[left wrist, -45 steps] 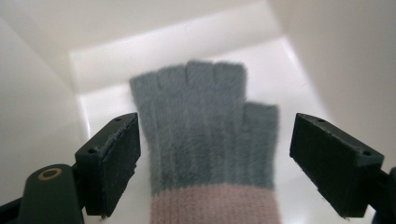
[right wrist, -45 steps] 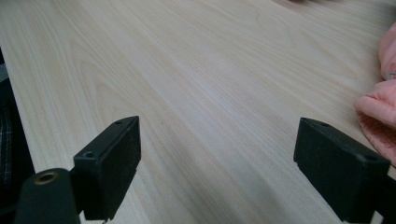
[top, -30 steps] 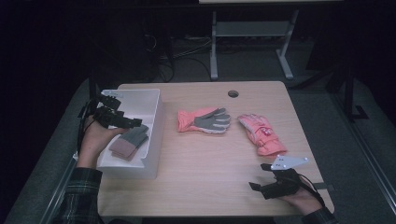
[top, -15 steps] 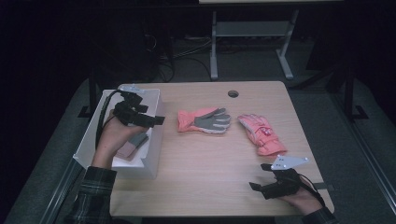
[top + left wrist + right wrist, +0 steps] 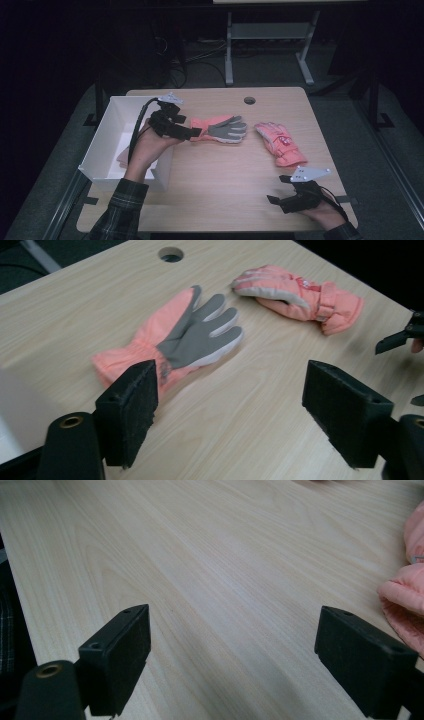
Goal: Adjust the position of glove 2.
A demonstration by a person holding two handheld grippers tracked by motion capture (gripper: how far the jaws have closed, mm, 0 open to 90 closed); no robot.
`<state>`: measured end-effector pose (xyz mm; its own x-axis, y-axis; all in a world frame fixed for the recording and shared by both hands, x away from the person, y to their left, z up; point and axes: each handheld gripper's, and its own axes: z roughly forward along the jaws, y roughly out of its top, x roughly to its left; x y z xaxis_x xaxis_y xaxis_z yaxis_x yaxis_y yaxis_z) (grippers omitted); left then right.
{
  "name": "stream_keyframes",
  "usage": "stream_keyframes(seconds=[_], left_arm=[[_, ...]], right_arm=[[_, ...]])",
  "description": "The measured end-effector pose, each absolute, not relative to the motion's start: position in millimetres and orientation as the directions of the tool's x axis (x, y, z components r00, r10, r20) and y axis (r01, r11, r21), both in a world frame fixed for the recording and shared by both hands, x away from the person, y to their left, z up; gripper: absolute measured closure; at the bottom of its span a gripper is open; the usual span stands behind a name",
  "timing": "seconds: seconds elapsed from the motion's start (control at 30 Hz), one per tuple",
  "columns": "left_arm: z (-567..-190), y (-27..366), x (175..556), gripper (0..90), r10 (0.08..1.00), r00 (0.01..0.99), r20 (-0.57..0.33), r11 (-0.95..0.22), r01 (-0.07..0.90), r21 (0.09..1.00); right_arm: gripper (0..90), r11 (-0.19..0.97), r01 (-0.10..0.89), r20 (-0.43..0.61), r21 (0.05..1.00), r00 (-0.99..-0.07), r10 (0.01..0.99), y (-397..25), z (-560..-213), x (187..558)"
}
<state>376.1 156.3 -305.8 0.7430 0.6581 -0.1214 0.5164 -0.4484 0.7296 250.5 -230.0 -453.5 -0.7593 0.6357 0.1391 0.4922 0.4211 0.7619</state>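
Just beside the white bin [image 5: 107, 145], left gripper [image 5: 192, 133] spread wide, empty, at the cuff of the palm-up glove [image 5: 187, 337]. Well apart from the bin, right gripper [image 5: 272, 200] likewise wide, holding nothing.

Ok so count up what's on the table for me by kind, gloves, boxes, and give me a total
Gloves: 3 (palm-up glove, second orange glove, glove in the box)
White box: 1
Total: 4
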Motion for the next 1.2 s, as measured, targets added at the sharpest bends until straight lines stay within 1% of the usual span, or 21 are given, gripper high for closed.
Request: stream_keyframes(seconds=[0.03, 0.07, 0.13, 0.23, 0.4, 0.43, 0.47, 0.57, 0.6, 0.7, 0.77, 0.93, 1.0, 1.2], left_arm=[[-307.0, 151.9, 376.2, 24.3, 0.644, 0.755, -0.123, -0.460, 0.510, 0.727], [-307.9, 148.8, 376.0, 29.1, 0.639, 0.759, -0.126, -0.461, 0.509, 0.727], [-309.7, 143.4, 376.6, 32.4, 0.620, 0.776, -0.115, -0.484, 0.494, 0.722], [-314.4, 133.8, 377.7, 41.2, 0.611, 0.783, -0.114, -0.494, 0.490, 0.719], [-320.9, 121.4, 381.4, 65.5, 0.622, 0.777, -0.097, -0.506, 0.493, 0.708], [-323.2, 118.6, 383.3, 70.2, 0.623, 0.775, -0.107, -0.502, 0.500, 0.706], [-325.3, 116.3, 384.7, 76.7, 0.619, 0.776, -0.117, -0.494, 0.501, 0.711], [-332.5, 110.4, 390.6, 87.7, 0.616, 0.777, -0.129, -0.487, 0.504, 0.713], [-334.3, 109.4, 392.2, 89.5, 0.619, 0.775, -0.127, -0.486, 0.505, 0.714], [-341.2, 105.9, 398.1, 89.7, 0.630, 0.766, -0.129, -0.485, 0.518, 0.704], [-346.8, 103.4, 402.7, 89.7, 0.637, 0.763, -0.110, -0.492, 0.511, 0.705], [-363.0, 97.0, 412.4, 89.8, 0.642, 0.759, -0.106, -0.491, 0.514, 0.704], [-371.5, 92.9, 418.4, 89.8, 0.650, 0.755, -0.088, -0.504, 0.515, 0.694], [-389.5, 86.8, 437.4, 89.8, 0.664, 0.743, -0.078, -0.509, 0.527, 0.681]], right_arm=[[14.5, 0.422, 0.492, 0.139, 0.761, -0.759, 0.636, -229.9, -453.5, 250.5], [14.5, 0.422, 0.492, 0.139, 0.762, -0.760, 0.635, -230.0, -453.5, 250.5], [14.5, 0.421, 0.492, 0.140, 0.762, -0.760, 0.635, -230.0, -453.5, 250.6], [14.5, 0.428, 0.483, 0.131, 0.764, -0.766, 0.629, -230.3, -453.6, 250.7], [14.5, 0.430, 0.482, 0.130, 0.763, -0.767, 0.628, -230.3, -453.6, 250.5], [14.5, 0.430, 0.483, 0.131, 0.763, -0.767, 0.628, -230.2, -453.4, 250.2], [14.5, 0.430, 0.482, 0.132, 0.764, -0.768, 0.627, -230.2, -453.4, 250.2], [14.5, 0.430, 0.482, 0.131, 0.764, -0.768, 0.627, -230.2, -453.4, 250.2], [14.5, 0.429, 0.482, 0.132, 0.764, -0.768, 0.627, -230.3, -453.4, 250.1], [14.6, 0.428, 0.482, 0.133, 0.764, -0.767, 0.627, -230.9, -453.6, 250.4], [14.5, 0.421, 0.487, 0.140, 0.765, -0.764, 0.630, -230.7, -453.2, 249.8], [14.5, 0.428, 0.486, 0.138, 0.762, -0.768, 0.626, -229.5, -453.2, 249.5], [14.5, 0.428, 0.484, 0.138, 0.763, -0.769, 0.624, -229.4, -453.2, 249.4], [14.6, 0.426, 0.484, 0.141, 0.764, -0.770, 0.623, -230.4, -453.6, 249.6]])
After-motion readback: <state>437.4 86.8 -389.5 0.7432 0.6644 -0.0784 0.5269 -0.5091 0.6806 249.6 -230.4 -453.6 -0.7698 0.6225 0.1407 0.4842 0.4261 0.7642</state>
